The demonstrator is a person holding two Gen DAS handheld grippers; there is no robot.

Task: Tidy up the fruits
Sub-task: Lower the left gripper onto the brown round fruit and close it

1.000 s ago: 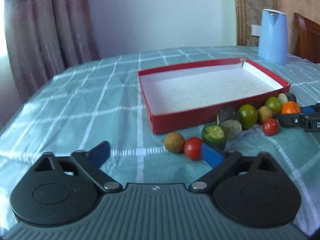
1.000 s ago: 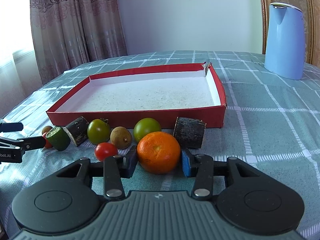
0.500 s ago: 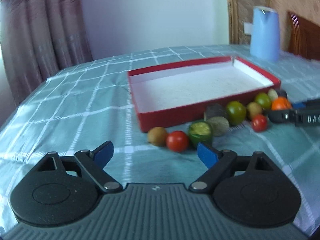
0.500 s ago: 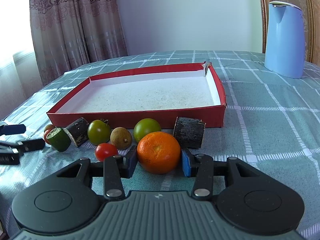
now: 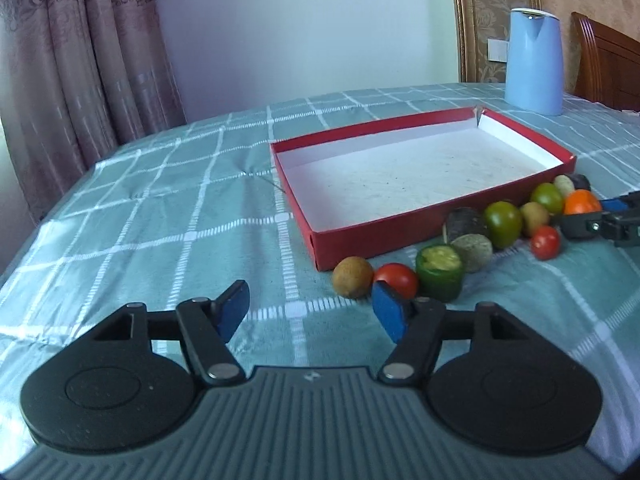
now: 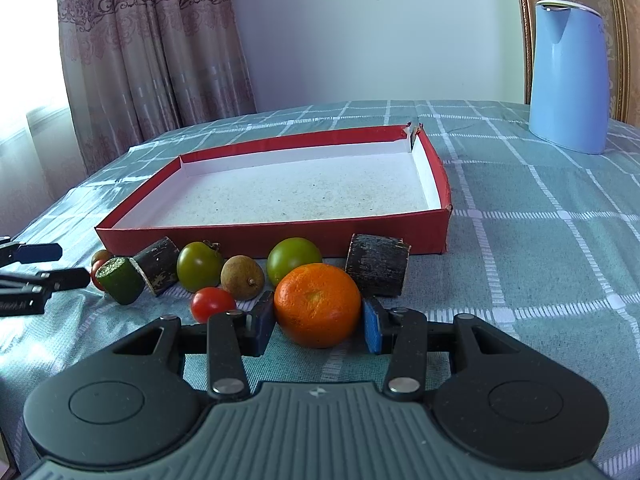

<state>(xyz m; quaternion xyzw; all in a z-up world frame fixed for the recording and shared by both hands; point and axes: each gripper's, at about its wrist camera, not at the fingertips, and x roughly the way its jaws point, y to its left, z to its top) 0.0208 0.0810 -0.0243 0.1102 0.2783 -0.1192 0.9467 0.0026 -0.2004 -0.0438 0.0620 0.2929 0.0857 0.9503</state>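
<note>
My right gripper [image 6: 318,326] sits low on the tabletop [image 6: 540,240] with its 2 blue pads bracketing the mandarin orange [image 6: 317,304], close against its sides but I cannot tell whether they are pressing yet; I approach level so the pads meet its widest part. The empty red cardboard tray [image 6: 280,236] lies at 12 o'clock from it, just behind the row of fruit, so the carry should be short. My left gripper [image 5: 310,310] hovers with jaws wide apart and nothing between them; the red cherry tomato [image 5: 396,280], brown longan [image 5: 353,276] and cut green cucumber piece [image 5: 439,268] sit at its 1 o'clock, just beyond the right pad, likely my next pick. The blue kettle [image 6: 568,76] stands well apart at 2 o'clock.
</note>
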